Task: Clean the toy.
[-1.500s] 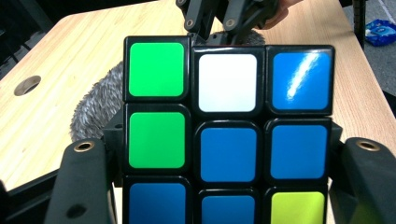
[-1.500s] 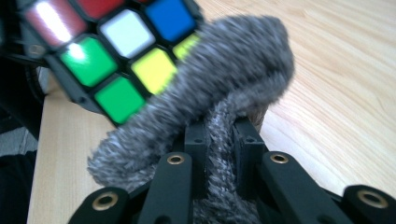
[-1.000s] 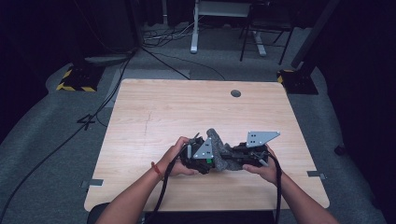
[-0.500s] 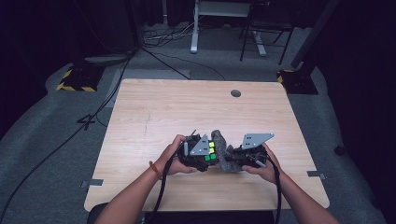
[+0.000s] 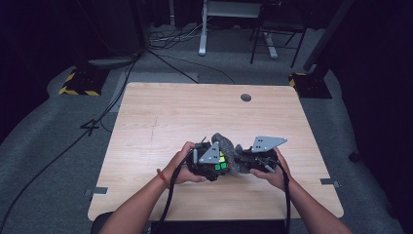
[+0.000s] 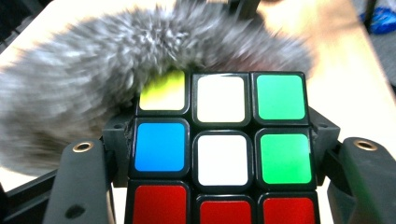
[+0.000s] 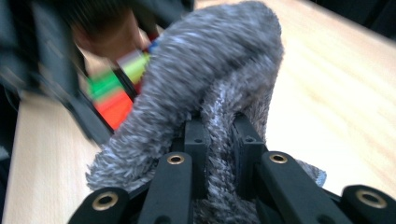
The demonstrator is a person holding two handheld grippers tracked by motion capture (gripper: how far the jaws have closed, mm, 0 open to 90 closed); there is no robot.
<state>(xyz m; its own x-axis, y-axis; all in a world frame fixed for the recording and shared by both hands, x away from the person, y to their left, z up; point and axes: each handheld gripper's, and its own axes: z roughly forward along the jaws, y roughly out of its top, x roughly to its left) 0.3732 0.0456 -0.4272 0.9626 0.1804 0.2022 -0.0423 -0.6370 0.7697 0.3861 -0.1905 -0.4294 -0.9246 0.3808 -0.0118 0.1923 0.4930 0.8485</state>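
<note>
My left gripper (image 5: 214,163) is shut on a Rubik's cube (image 6: 219,140), its jaws pressed against the cube's two sides; white, green, blue, yellow and red stickers face the camera. My right gripper (image 5: 246,163) is shut on a grey fuzzy cloth (image 7: 210,88), which is pinched between its jaws. The cloth (image 6: 93,88) lies against the cube's top edge and covers part of it. In the high view the cube (image 5: 220,162) and the cloth (image 5: 229,150) meet between both hands near the table's front edge.
The wooden table (image 5: 170,117) has a round cable hole (image 5: 246,97) at the back right. Cables trail from both grippers over the front edge. Desk legs, a chair and floor cables stand beyond the table on grey carpet.
Both hands have drawn closer together and slightly toward the front. The cube has turned so its coloured faces show, and the cloth now rests against it.
</note>
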